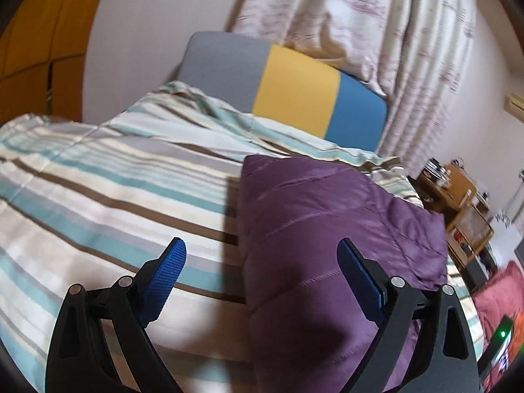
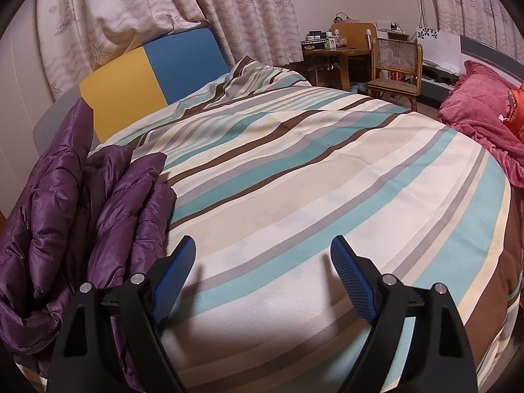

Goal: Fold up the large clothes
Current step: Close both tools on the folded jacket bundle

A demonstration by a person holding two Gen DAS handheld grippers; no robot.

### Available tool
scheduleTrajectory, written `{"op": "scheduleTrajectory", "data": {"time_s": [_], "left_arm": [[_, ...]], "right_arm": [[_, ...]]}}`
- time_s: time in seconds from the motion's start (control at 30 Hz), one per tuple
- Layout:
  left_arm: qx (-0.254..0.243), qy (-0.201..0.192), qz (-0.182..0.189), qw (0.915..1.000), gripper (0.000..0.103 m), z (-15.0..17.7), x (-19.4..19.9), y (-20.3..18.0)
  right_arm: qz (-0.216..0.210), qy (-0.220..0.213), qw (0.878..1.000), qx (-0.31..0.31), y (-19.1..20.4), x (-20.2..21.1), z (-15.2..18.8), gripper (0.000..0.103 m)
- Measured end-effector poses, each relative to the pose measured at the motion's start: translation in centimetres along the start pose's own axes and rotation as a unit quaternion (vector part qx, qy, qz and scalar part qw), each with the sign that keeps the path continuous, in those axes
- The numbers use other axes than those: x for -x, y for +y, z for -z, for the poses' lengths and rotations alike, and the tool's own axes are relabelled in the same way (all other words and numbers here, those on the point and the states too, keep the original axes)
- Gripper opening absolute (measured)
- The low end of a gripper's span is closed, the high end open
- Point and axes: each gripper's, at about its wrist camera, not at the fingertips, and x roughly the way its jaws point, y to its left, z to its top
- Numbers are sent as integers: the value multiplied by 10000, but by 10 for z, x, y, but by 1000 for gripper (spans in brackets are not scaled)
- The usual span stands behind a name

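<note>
Purple quilted jacket [image 1: 327, 229] lies folded on the striped bedcover [image 2: 311, 180], at nine o'clock in the right wrist view. Left gripper [image 1: 262, 281] and right gripper [image 2: 263, 278] both hang released, grasping nothing.

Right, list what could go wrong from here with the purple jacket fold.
1. Both grippers are open and hold nothing: left gripper, right gripper. The puffy purple jacket may spring open unpressed.
2. In the right wrist view the jacket looks bunched, so the fold may end uneven.
3. A low grab could pinch the striped duvet too.
</note>
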Motion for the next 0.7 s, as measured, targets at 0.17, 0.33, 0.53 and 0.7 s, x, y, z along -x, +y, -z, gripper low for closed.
{"op": "scheduleTrajectory", "data": {"time_s": [0.17, 0.33, 0.53, 0.7], "left_arm": [[-62, 137, -67, 9999, 93, 2, -13, 2], [-336, 401, -12, 9986, 93, -2, -34, -11], [-943, 445, -38, 9945, 93, -5, -45, -35], [-1140, 629, -22, 9915, 93, -1, -56, -45]], "right_arm": [[20, 25, 10000, 38, 1, 0, -1, 84], [-15, -258, 9991, 337, 10, 15, -12, 84], [-677, -780, 9922, 702, 55, 46, -60, 84], [-1360, -719, 9837, 935, 134, 46, -99, 85]]}}
